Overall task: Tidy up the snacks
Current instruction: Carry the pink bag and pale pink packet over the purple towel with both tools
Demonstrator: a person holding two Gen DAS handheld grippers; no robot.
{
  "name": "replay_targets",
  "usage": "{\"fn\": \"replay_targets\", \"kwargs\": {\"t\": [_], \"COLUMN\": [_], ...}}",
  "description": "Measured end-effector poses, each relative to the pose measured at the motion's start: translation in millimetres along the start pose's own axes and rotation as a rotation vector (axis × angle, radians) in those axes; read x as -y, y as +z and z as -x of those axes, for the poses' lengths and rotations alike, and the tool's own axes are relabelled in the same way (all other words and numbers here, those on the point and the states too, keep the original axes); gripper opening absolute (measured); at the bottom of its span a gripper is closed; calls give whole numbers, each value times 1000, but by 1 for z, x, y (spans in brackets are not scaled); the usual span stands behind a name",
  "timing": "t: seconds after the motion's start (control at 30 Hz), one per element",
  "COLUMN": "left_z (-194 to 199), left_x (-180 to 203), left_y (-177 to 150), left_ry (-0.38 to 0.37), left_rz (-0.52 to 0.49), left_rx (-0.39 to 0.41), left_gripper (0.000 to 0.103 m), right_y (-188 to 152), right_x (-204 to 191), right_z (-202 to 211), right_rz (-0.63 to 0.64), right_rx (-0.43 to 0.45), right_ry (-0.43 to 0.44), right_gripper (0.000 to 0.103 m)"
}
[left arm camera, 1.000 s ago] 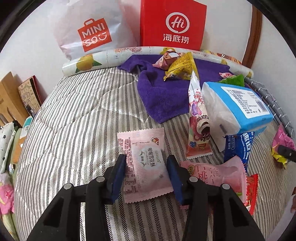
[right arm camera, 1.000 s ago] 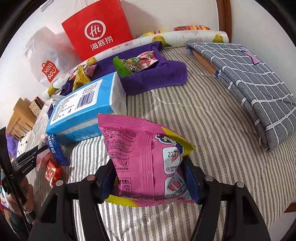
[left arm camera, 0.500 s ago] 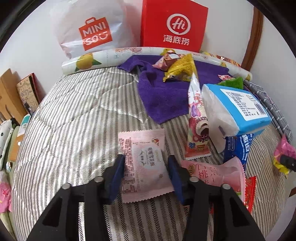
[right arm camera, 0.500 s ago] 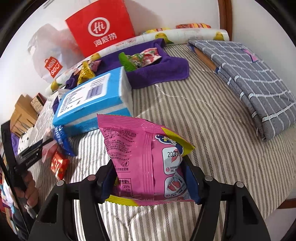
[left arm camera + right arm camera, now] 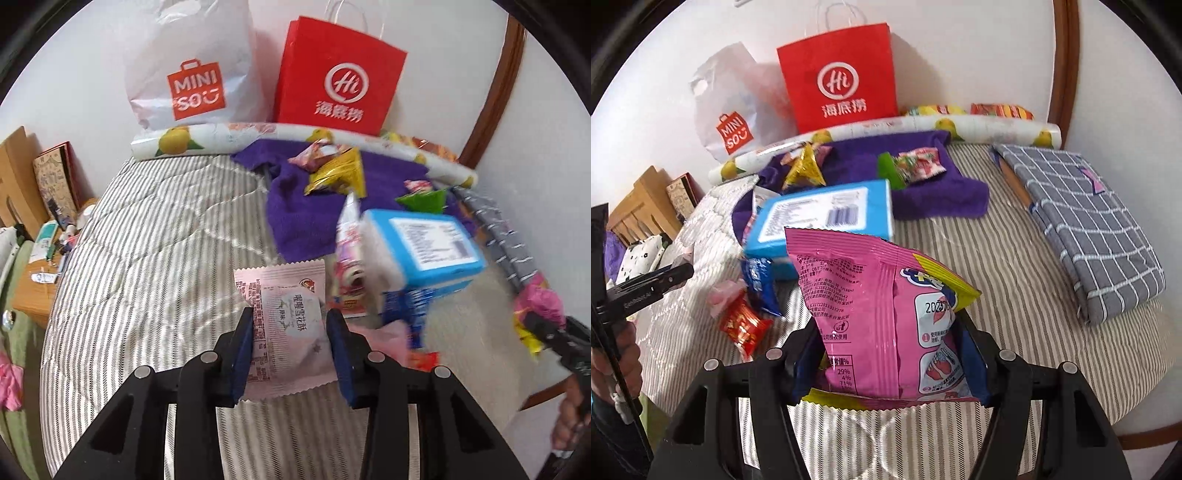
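Note:
My left gripper (image 5: pixel 290 341) is shut on a pale pink snack packet (image 5: pixel 286 321) and holds it above the striped bed cover (image 5: pixel 155 266). My right gripper (image 5: pixel 886 363) is shut on a bright pink snack bag (image 5: pixel 882 314), held upright above the bed; it also shows in the left wrist view (image 5: pixel 539 299) at far right. A purple towel (image 5: pixel 934 192) at the back holds a yellow snack (image 5: pixel 804 170) and a green-and-red snack (image 5: pixel 912 166). Loose snacks, one red (image 5: pixel 744 326) and one blue (image 5: pixel 759 280), lie by a blue tissue pack (image 5: pixel 823 218).
A red paper bag (image 5: pixel 842 77) and a white Miniso bag (image 5: pixel 733 107) stand against the wall behind a rolled fruit-print mat (image 5: pixel 979 127). A folded grey checked cloth (image 5: pixel 1082 221) lies at right. A wooden bedside table (image 5: pixel 33 280) stands at left.
My left gripper closed on the pale pink packet and lifted it off the bed. My right gripper, still holding the pink bag, swung its view left.

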State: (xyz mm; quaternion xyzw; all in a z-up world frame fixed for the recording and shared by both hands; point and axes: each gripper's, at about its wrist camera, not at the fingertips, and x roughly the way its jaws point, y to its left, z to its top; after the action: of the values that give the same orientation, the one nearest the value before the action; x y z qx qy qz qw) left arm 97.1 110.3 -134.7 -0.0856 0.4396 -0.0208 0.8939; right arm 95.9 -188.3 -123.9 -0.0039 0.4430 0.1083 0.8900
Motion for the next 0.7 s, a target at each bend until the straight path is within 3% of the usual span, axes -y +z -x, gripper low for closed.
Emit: {"fn": "replay_targets", "kwargs": {"t": [0.43, 0.7], "left_z": [12, -5], "left_x": [53, 65], "left_y": [42, 75], "left_ry": [-208, -210], "left_rz": [5, 4], "left_rx": [24, 47], "left_gripper": [37, 37], "right_y": [48, 86], "right_x": [-11, -8], "right_z": [-9, -19], "right_rz": [-7, 24], "right_rx": [51, 94], "right_ry": [68, 60], "right_gripper": [65, 65]}}
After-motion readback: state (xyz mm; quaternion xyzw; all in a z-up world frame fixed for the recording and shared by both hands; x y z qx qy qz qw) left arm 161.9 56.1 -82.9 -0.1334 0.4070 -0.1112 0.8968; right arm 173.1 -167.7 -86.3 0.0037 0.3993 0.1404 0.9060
